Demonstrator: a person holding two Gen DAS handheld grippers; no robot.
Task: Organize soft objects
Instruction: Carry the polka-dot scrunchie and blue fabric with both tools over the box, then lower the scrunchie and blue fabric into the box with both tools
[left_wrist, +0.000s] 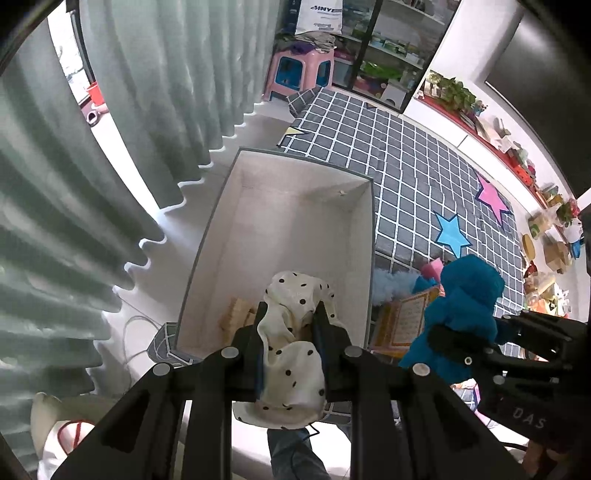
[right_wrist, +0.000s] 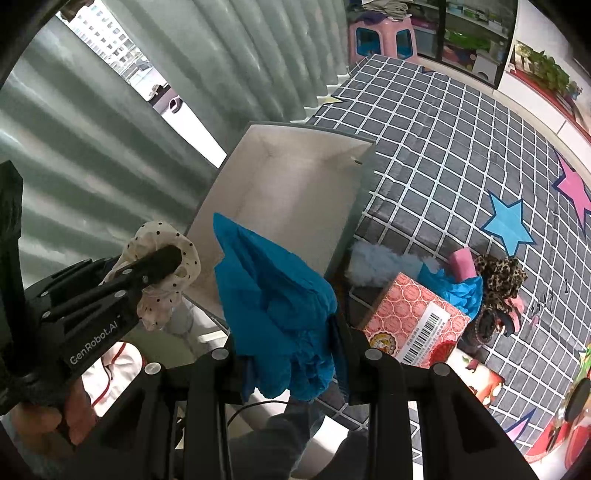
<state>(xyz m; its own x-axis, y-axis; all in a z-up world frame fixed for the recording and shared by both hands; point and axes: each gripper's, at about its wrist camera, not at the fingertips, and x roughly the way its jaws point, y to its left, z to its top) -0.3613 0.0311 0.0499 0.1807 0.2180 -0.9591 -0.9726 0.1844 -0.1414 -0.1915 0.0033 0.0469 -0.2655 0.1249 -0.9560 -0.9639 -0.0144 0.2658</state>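
My left gripper (left_wrist: 290, 317) is shut on a cream scrunchie with black dots (left_wrist: 295, 354), held above the near end of an open white box (left_wrist: 295, 206). In the right wrist view the same gripper (right_wrist: 173, 258) and the dotted scrunchie (right_wrist: 162, 280) show at the left. My right gripper (right_wrist: 288, 306) is shut on a bright blue fuzzy cloth (right_wrist: 273, 288), held near the box (right_wrist: 288, 184) and over its near right corner. From the left wrist view the blue cloth (left_wrist: 461, 314) hangs right of the box. Something tan (left_wrist: 236, 317) lies in the box's bottom.
A grey checked bed cover with stars (right_wrist: 461, 166) lies right of the box. On it sit a red patterned carton (right_wrist: 413, 317), a pale blue fluffy piece (right_wrist: 376, 266), a pink item (right_wrist: 461, 262), more blue cloth (right_wrist: 458, 291) and a leopard-print scrunchie (right_wrist: 498, 277). Grey-green curtains (left_wrist: 110, 147) hang at the left.
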